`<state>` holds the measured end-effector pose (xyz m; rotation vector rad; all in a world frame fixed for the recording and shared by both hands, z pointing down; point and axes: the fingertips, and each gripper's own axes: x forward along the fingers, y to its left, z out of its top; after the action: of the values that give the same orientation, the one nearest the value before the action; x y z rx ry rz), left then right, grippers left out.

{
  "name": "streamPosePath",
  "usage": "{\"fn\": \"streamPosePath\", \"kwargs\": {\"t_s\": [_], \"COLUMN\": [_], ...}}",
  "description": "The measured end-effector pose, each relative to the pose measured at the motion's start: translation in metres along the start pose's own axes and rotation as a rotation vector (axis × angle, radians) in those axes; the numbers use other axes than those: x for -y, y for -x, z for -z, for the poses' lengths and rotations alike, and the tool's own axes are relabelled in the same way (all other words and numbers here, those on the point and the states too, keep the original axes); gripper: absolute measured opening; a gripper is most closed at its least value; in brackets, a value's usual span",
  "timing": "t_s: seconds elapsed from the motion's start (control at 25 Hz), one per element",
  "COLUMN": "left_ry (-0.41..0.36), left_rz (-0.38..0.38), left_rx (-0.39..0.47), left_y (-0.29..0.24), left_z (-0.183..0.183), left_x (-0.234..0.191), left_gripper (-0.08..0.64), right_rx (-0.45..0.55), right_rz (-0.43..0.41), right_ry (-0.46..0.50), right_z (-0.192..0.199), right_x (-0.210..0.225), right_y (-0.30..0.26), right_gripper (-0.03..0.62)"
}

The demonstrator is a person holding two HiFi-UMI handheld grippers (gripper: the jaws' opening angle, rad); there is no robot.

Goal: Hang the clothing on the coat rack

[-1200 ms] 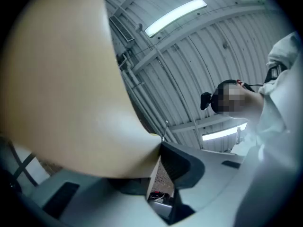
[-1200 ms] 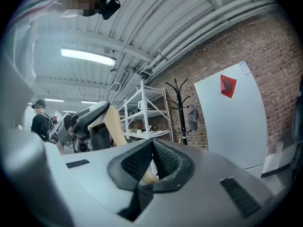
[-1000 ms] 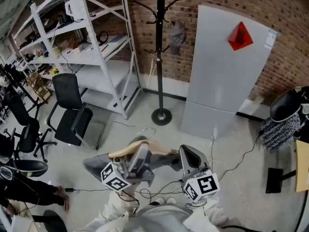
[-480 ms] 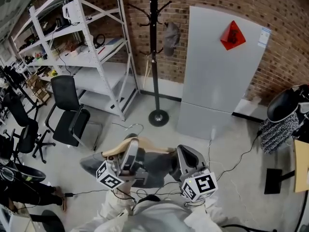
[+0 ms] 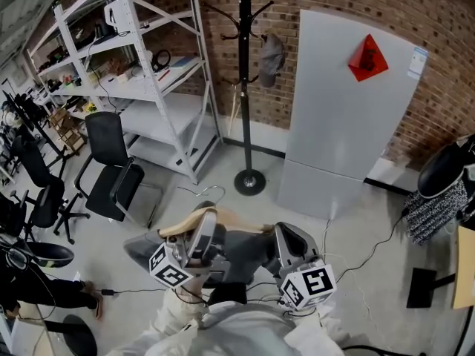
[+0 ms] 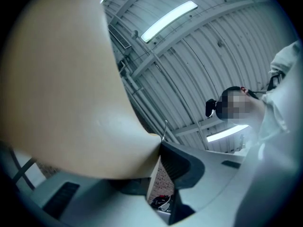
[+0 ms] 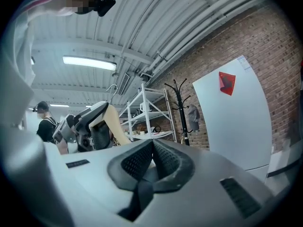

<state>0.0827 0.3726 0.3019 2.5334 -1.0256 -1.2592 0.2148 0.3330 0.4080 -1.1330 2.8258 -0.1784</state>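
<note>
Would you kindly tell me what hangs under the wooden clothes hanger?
A grey garment drapes under the curved wooden clothes hanger, which the left tool grips. Its lower part is covered by the left tool and the right tool.

The place was a workshop or lab in an industrial building. A bare brick wall (image 5: 445,13) ran along the back. White metal shelving (image 5: 148,84) in front of it was loaded with boxes, tools and loose gear. Black office chairs (image 5: 111,169) stood on a concrete floor (image 5: 223,165) crossed by trailing cables (image 5: 382,236). Overhead, a corrugated metal ceiling (image 6: 213,56) carried long strip lights (image 6: 168,20).
</note>
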Motion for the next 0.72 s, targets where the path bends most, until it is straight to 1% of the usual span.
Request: {"fn": "streamPosePath", "kwargs": {"t_s": [0.16, 0.36, 0.48, 0.72], "left_ry": [0.01, 0.017, 0.029, 0.071], "left_rz": [0.01, 0.037, 0.05, 0.053], "left_rx": [0.006, 0.007, 0.005, -0.005], "left_y": [-0.005, -0.019, -0.032, -0.06], "left_z": [0.003, -0.001, -0.007, -0.023], "left_x": [-0.023, -0.069, -0.109, -0.211], "left_gripper": [0.098, 0.098, 0.098, 0.098], "right_rx": [-0.002, -0.013, -0.017, -0.034], "right_rz": [0.001, 0.017, 0.032, 0.047], "right_ry": [0.007, 0.002, 0.007, 0.006], "right_z": [0.006, 0.019, 0.023, 0.032], "right_x": [0.009, 0.026, 0.039, 0.064], "right_y": [-0.018, -0.06, -0.098, -0.202], "right_gripper": [0.023, 0.024, 0.023, 0.023]}}
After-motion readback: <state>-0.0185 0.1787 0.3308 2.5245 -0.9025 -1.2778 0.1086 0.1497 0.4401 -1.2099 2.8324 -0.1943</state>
